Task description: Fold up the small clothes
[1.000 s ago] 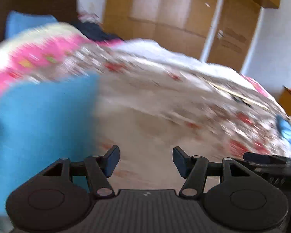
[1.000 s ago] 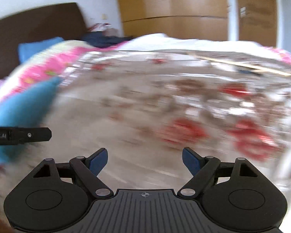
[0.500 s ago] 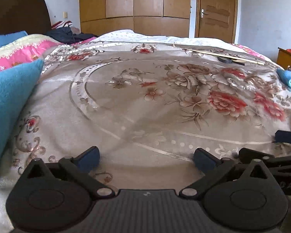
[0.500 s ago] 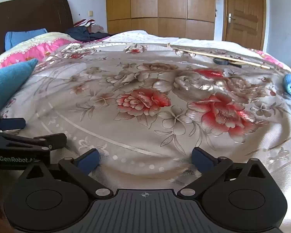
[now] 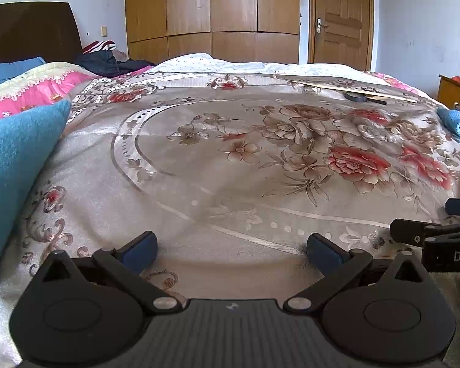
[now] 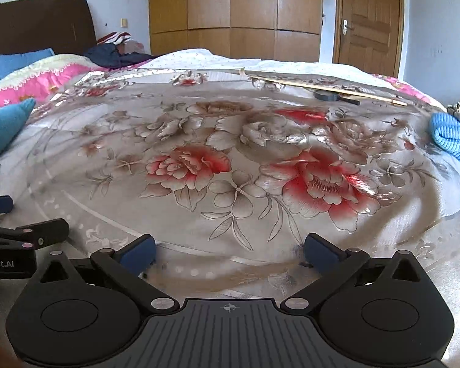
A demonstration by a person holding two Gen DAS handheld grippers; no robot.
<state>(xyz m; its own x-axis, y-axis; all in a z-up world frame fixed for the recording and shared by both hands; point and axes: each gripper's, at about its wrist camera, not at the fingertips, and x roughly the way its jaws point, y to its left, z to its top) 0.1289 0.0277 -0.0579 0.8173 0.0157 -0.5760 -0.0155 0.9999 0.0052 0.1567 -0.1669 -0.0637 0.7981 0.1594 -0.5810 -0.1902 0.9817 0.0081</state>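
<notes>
The floral bedspread [image 5: 230,159] lay bare between a folded teal cloth [image 5: 12,165] at its left edge and a blue knit garment [image 6: 452,141] far right. Both claws, left [image 5: 230,250] and right [image 6: 228,250], had just been opening and gaped wide, empty; the next step was probably fetching the knit

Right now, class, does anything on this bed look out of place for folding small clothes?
Yes. A long thin wooden stick and a black round-headed tool lie across the far side of the floral bedspread. They are not clothing, so they look stray.
</notes>
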